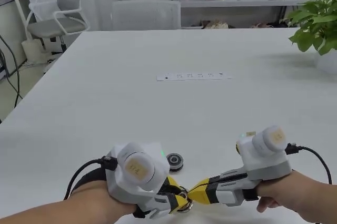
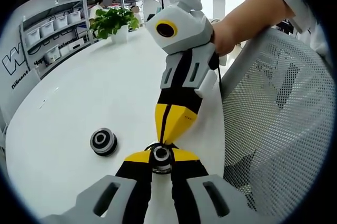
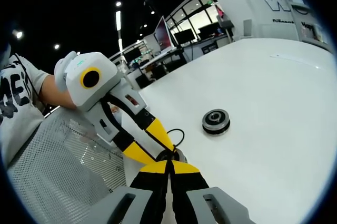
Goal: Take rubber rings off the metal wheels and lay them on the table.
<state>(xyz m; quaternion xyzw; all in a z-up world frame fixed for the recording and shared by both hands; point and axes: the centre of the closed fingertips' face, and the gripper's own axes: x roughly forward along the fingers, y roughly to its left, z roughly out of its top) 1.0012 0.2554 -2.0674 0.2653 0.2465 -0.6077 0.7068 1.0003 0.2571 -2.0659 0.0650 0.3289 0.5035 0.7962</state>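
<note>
**A:** What's in front of the person?

**B:** A white counter (image 1: 105, 103), seen from above. Two hand-held tools, the left gripper (image 2: 161, 155) & the right gripper (image 3: 168, 165), meet tip to tip near the counter's near edge. Their yellow tips are almost touching.

**A:** Is the left gripper open or closed?

**B:** Clamped. Its yellow tips sit either side of a small metal wheel (image 2: 161, 158) & press on it. The wheel is held btwn the two tools, close to the counter edge.

**A:** And the right gripper?

**B:** Jaws together, no gap btwn them. They look pinched on a thin black rubber ring (image 2: 152, 147) at the wheel's rim. In the right gripper view the ring shows as a thin dark loop beside the tips. Can't tell if it is fully off the wheel.

**A:** Anything else on the counter?

**B:** A second wheel (image 1: 174, 161) lies flat, near the left gripper but apart from both tools, w/ a dark band round it. A white power strip (image 1: 193, 76) lies mid-counter, well beyond. A green plant (image 1: 316, 21) stands at the far right corner.

**A:** And off the counter?

**B:** A grey mesh chair (image 2: 279, 118) sits right beside the counter edge, next to the person's arm in the left gripper view.
</note>
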